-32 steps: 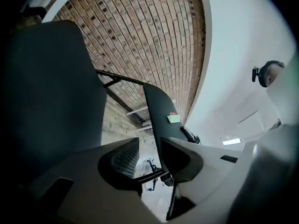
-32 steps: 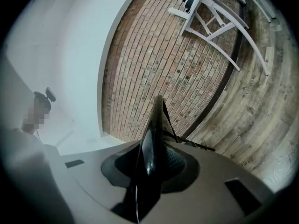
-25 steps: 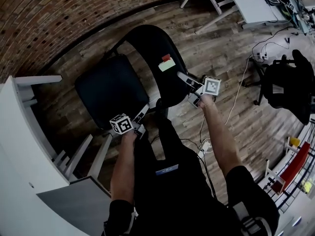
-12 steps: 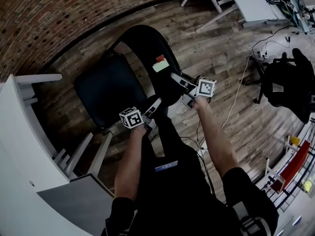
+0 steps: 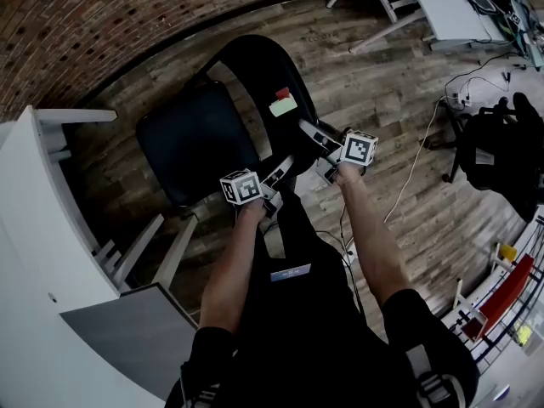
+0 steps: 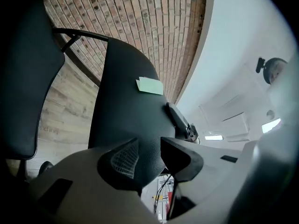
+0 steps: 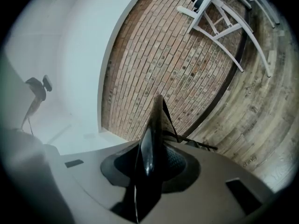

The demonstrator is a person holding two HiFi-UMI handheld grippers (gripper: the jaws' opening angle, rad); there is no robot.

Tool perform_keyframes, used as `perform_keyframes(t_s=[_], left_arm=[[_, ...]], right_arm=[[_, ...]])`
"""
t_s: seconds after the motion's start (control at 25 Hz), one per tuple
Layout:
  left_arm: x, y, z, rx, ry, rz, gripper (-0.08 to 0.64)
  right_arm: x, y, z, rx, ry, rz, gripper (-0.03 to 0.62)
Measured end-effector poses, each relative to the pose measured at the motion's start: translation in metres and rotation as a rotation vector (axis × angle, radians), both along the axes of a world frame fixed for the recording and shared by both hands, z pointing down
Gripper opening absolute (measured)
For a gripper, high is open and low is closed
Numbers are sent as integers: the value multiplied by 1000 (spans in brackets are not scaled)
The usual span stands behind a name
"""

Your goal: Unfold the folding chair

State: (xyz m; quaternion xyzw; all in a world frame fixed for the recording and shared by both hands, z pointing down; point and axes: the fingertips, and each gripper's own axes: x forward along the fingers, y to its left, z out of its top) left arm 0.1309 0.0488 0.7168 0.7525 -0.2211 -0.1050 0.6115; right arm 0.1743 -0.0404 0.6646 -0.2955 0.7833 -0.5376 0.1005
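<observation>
The black folding chair stands on the wood floor with its seat (image 5: 194,143) to the left and its curved backrest (image 5: 265,83) behind it. A red and green label (image 5: 283,102) is stuck on the backrest (image 6: 126,101). My right gripper (image 5: 309,131) is shut on the backrest's right edge, which shows edge-on between the jaws (image 7: 152,157). My left gripper (image 5: 280,170) is open. Its fingertips (image 6: 122,158) point at the backrest's face near its lower edge, and the panel fills the gap (image 6: 147,155) behind them. The seat (image 6: 25,78) hangs at the left.
A white shelf unit (image 5: 51,253) stands close at the left, with its slats by the seat. A brick wall (image 5: 127,24) runs behind the chair. White table legs (image 5: 382,7) are at the top right. Cables (image 5: 459,100) and a black bag (image 5: 501,155) lie at the right.
My left gripper has left the seat's front corner and moved right and up to the backrest's lower edge. The right gripper keeps its hold and has shifted slightly left.
</observation>
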Motion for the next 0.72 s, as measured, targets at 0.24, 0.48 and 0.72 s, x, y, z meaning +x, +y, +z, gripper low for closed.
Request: perform_keyframes(t_s=[0.24,0.48,0.72], left_arm=[[6,0,-13,1,-53,27,156],[-4,2,-10,6,-61,25,150],[-37,13,-7,16,-60,14,127]], right_arm=[[2,0,-3,-1,18,11,106],[-5,4,-1,-11,5,21,109],[-42,15,-4,6,4,-1,118]])
